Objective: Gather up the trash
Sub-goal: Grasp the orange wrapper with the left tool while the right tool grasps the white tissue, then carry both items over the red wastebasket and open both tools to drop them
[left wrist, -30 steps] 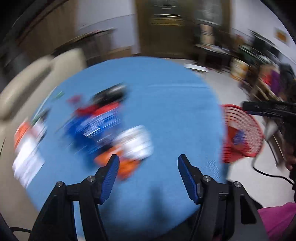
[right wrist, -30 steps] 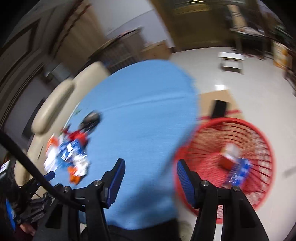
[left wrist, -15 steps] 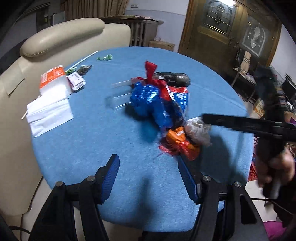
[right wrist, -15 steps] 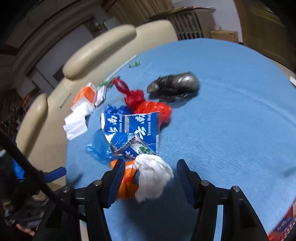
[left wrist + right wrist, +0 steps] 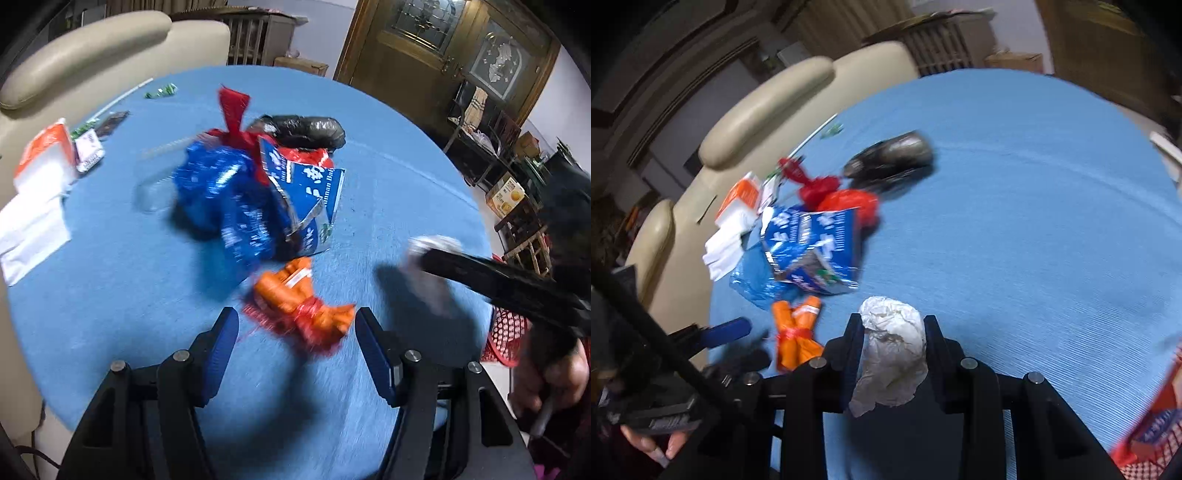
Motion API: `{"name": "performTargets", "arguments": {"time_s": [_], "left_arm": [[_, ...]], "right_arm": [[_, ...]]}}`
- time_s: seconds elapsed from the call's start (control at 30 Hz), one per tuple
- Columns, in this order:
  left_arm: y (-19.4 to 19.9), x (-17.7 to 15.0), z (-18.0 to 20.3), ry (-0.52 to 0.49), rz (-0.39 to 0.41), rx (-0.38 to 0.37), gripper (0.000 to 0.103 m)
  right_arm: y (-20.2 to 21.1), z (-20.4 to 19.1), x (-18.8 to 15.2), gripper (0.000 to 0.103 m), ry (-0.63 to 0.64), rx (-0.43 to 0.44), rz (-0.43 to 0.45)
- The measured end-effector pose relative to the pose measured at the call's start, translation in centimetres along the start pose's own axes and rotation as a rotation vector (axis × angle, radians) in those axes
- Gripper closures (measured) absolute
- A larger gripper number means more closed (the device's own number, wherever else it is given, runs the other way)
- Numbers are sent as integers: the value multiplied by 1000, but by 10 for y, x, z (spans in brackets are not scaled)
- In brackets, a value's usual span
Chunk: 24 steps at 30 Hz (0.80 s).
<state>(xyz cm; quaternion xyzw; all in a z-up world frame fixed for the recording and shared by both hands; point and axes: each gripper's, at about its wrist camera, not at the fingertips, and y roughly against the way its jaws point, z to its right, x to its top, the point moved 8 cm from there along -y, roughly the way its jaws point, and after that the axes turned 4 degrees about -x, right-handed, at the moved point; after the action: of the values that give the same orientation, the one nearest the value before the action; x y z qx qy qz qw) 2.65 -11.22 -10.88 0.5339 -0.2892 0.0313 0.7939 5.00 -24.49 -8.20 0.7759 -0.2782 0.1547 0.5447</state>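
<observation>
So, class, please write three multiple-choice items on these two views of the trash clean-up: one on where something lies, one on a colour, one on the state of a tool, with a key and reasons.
1. Where does the orange wrapper lie?
A. on the blue tablecloth, just ahead of the left tool
B. inside the red basket
C. on the cream chair

2. What colour is the crumpled paper in the right tool?
A. green
B. white
C. black

3. What is the state of the left tool?
A. shut on the black bag
B. shut on the blue bag
C. open, holding nothing

Key:
1 A, since the wrapper lies on the cloth, close before the blue pads.
2 B, since the wad pinched there is whitish.
3 C, since its jaws stand wide apart with nothing gripped between them.
</observation>
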Motion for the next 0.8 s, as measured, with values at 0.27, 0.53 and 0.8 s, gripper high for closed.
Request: {"name": "performTargets", "arguments": {"time_s": [0.27,0.53,0.8], "left_arm": [[-30,1,2,62,-28,-5,75],[-1,-14,59,-120,9,-17,76],[20,5,197,-456,56,-138,76]], "right_arm": [[65,60,-24,68,-78,-91,100],[119,121,-47,68,-201,-154,184],[186,182,-62,68,-331,-229,304]]}}
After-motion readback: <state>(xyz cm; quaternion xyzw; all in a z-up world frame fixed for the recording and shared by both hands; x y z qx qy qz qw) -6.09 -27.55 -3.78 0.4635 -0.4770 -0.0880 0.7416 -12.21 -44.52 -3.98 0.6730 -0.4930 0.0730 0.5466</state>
